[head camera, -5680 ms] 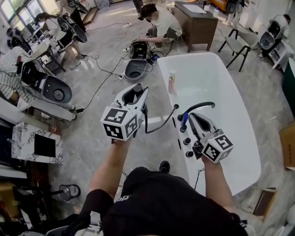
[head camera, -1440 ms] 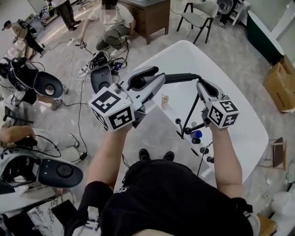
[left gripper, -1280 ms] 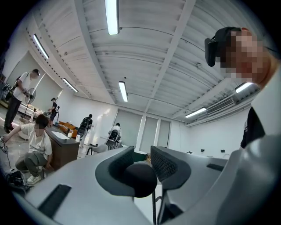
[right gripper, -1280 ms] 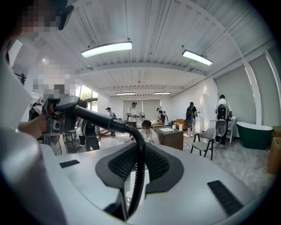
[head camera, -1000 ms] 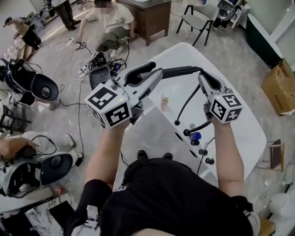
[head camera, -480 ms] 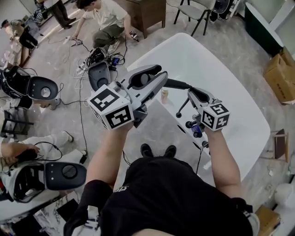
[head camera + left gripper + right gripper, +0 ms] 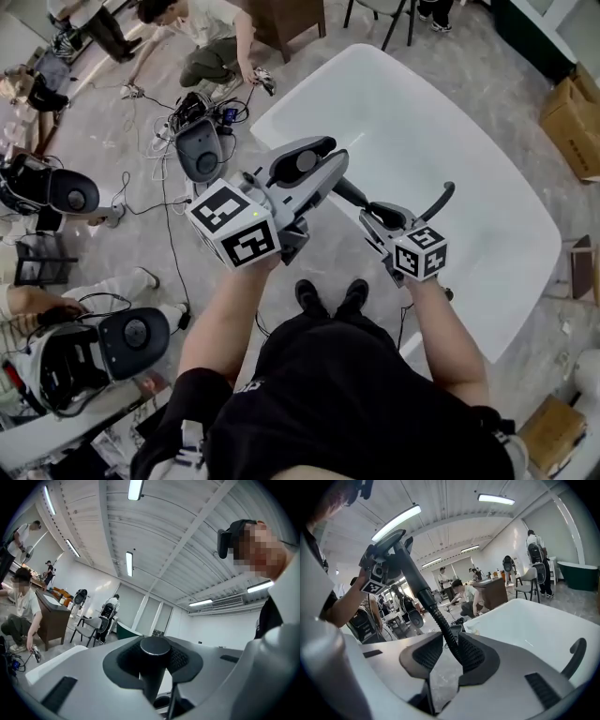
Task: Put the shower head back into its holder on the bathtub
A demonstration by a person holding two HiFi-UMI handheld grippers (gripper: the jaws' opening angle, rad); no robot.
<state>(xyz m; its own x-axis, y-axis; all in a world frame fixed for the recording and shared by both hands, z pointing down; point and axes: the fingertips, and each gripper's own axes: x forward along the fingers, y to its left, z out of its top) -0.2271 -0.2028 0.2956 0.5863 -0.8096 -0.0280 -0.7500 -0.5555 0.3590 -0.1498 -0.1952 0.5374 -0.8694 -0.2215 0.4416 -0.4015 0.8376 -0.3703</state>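
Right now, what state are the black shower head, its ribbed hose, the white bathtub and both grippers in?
Black shower head: clamped in left gripper, off its holder.
Black ribbed hose: between the opening jaws of the right gripper, unclamped.
White bathtub: empty, no water seen.

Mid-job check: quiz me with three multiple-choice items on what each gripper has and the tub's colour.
1. The right gripper has between its fingers: A) black ribbed hose B) a white towel C) nothing
2. The large oval bathtub is: A) pink B) white C) blue
3. The left gripper has its fingers: A) apart, empty B) shut on the hose C) shut on the black shower head's handle
Key: A, the hose runs between its opening fingers; B, its shell is glossy white; C, both pads clamp the handle.
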